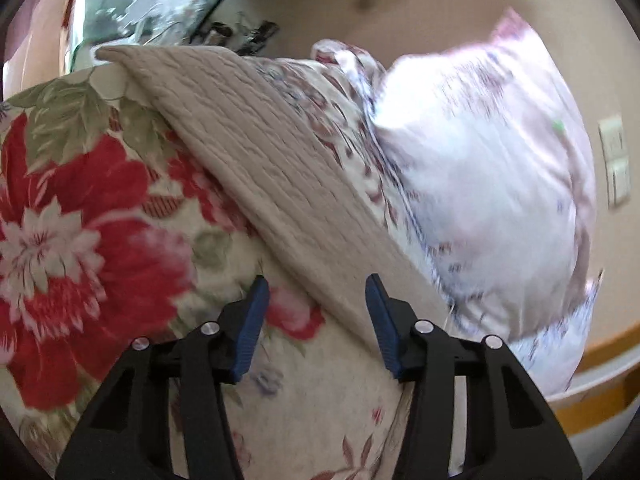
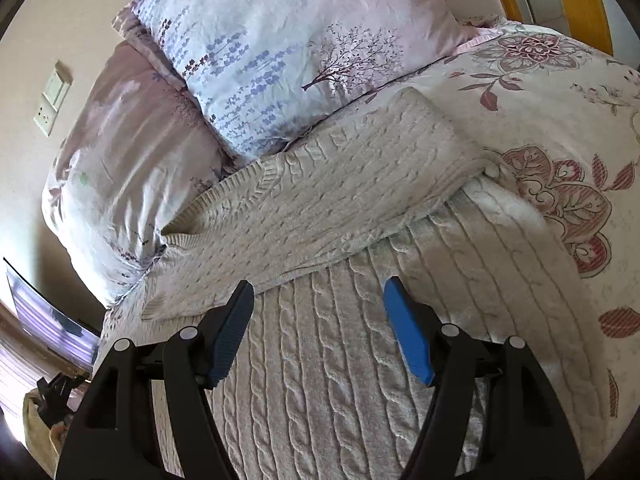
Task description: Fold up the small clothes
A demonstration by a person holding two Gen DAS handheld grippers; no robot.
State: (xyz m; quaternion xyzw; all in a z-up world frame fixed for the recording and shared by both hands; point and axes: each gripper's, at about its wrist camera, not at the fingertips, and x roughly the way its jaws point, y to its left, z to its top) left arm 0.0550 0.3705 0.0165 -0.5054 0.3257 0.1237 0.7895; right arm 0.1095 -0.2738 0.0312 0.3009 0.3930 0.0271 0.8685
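Since the cream cable-knit sweater (image 2: 320, 320) lies spread on the bed w/ one sleeve (image 2: 320, 200) laid across its body, a first fold looks done, prob. to bring the garment toward a narrow rectangle before folding it up; in the left wrist view the same knit (image 1: 280, 184) runs as a diagonal band, its straight edge reading as a fold line, though blur hides detail; right gripper (image 2: 318, 330) hovers over the sweater body just below the folded sleeve, jaws spread, nothing between the blue pads, so no grip at present; left gripper (image 1: 316, 326) sits above the sweater's edge where it meets the bedspread, jaws also apart and empty, likely placed to go for the next edge; beneath is a floral bedspread (image 1: 60, 220) w/ big red blooms, giving a soft flat surface for folding; two pale lilac pillows (image 2: 280, 40) lie just beyond the sweater near the wall, touching or nearly touching its top edge; wall switch plates (image 2: 52, 96) sit further out.
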